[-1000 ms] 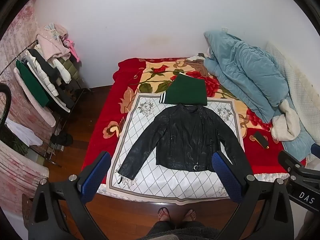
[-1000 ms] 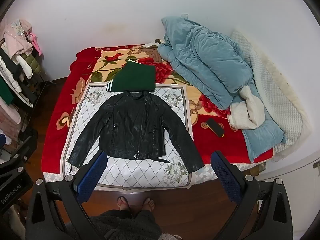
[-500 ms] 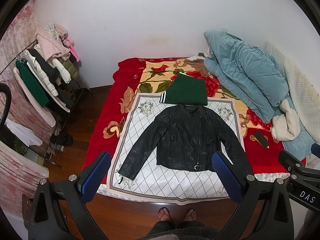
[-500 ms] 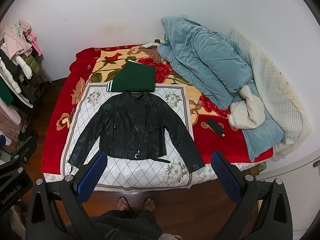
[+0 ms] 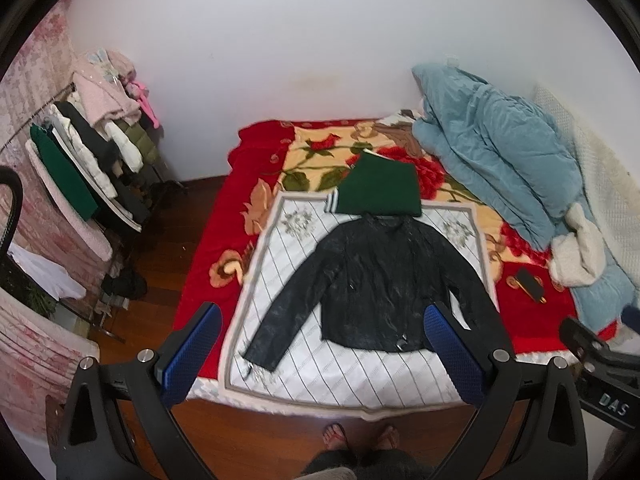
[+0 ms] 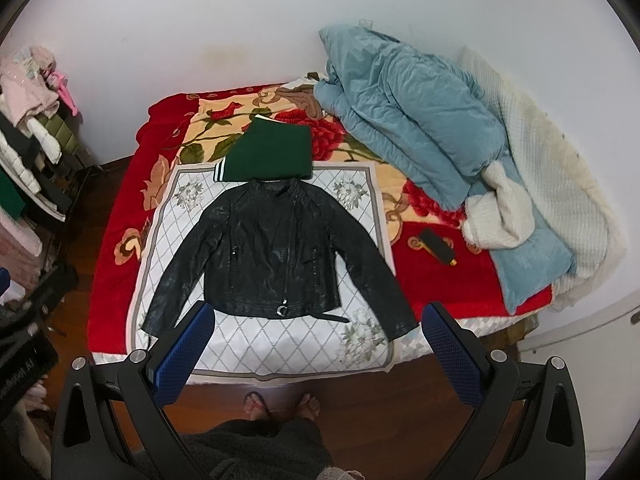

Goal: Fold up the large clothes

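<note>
A black leather jacket [image 5: 376, 280] lies flat and face up on a white quilted mat [image 5: 280, 248], sleeves spread out to both sides; it also shows in the right wrist view [image 6: 276, 256] on the mat [image 6: 180, 200]. A folded green garment [image 5: 378, 192] lies just beyond its collar, also seen in the right wrist view [image 6: 272, 152]. My left gripper [image 5: 320, 344] is open and empty, held high above the bed's near edge. My right gripper [image 6: 316, 344] is open and empty at a similar height.
A red floral blanket [image 5: 240, 200] covers the bed. A blue duvet [image 6: 420, 112] and white blankets [image 6: 540, 160] are piled at the right. A small black object [image 6: 438, 250] lies on the blanket. A clothes rack [image 5: 88, 160] stands left. Wooden floor and the person's feet [image 6: 280, 404] are below.
Both grippers have drifted slightly; the view has shifted a little upward. The jacket and other items have not moved. Both grippers stay open.
</note>
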A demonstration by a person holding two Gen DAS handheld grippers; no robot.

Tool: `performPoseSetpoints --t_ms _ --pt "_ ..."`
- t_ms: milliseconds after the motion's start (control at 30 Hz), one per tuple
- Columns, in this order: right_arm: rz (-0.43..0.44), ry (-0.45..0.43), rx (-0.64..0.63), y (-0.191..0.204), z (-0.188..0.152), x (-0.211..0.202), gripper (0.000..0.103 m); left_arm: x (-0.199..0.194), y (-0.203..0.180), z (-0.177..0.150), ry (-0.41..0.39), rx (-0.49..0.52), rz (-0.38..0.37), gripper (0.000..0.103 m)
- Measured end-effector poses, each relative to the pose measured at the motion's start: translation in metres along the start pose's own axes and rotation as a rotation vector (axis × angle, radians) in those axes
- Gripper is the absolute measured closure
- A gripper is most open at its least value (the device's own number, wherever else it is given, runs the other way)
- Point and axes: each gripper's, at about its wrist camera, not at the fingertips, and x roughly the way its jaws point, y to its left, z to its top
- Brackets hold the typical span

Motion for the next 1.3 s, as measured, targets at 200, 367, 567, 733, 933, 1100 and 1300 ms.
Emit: performPoseSetpoints --t_ms 200,367,567,733,933,1100,1300 --pt "0.020 0.096 0.132 -0.016 0.005 0.062 0.000 0.061 0.010 0.019 -0.006 0.036 0.057 0.000" --pt "-0.075 0.177 0.279 -0.057 -0.004 0.138 0.004 0.129 -0.001 0.016 0.073 0.084 0.086 0.000" --pt "-0.071 0.319 0.462 -0.125 -0.029 0.238 0.025 0.200 -0.032 0.013 0.183 0.131 0.116 0.000" --pt "0.040 0.413 0.714 -0.196 -0.059 0.340 0.024 0.264 -0.076 0.012 0.265 0.162 0.171 0.000" --pt "0.047 0.517 0.956 -0.279 -0.121 0.480 0.024 0.344 -0.145 0.002 0.310 0.223 0.185 0.000" --pt "-0.015 0.534 1.077 -0.331 -0.176 0.566 0.024 0.437 -0.205 -0.030 0.396 0.259 0.141 0.000" --pt "0.026 0.516 1.234 -0.358 -0.244 0.632 0.024 0.521 -0.260 -0.079 0.446 0.339 0.115 0.000"
